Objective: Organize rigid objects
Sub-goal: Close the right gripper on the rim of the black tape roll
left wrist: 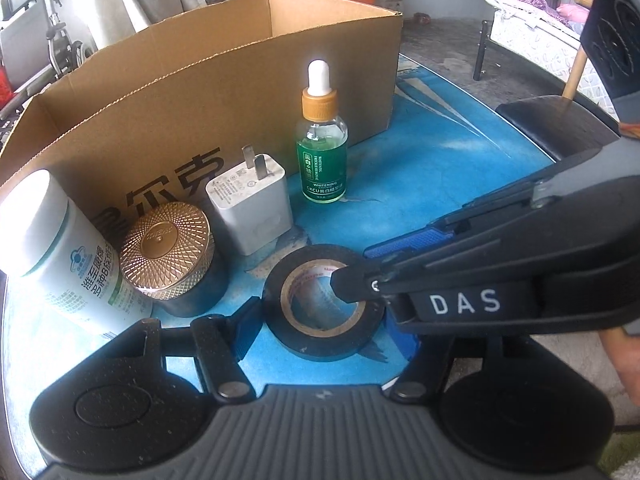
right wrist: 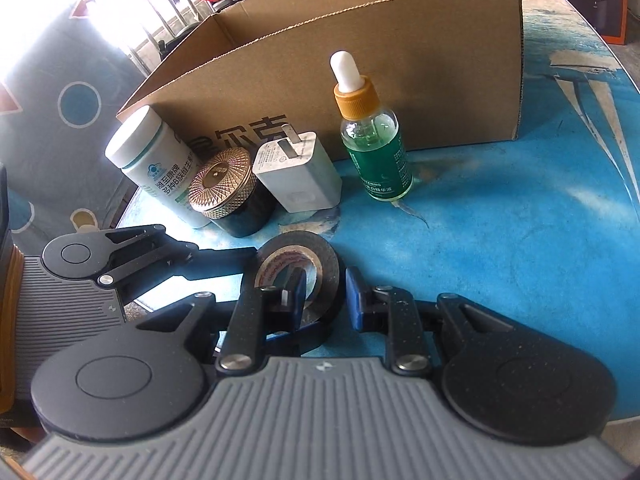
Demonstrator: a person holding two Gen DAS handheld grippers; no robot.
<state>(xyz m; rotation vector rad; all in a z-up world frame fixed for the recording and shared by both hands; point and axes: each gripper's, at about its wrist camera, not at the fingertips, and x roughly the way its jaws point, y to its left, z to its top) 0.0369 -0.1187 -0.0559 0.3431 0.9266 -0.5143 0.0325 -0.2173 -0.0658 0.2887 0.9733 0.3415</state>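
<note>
Two low, close wrist views toward the cardboard box (left wrist: 224,92), sharing the tape roll (right wrist: 304,272).

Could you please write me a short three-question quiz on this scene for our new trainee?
1. Short answer: how do the right gripper's fingers sit relative to the black tape roll?
2. Multiple choice: which item stands furthest right along the front of the cardboard box? A) white pill bottle B) charger C) green dropper bottle
3. True or false: the tape roll already lies inside the cardboard box.

Key
1. One finger is inside the roll's core and the other is outside its wall.
2. C
3. False; it is on the table in front of the box.
</note>
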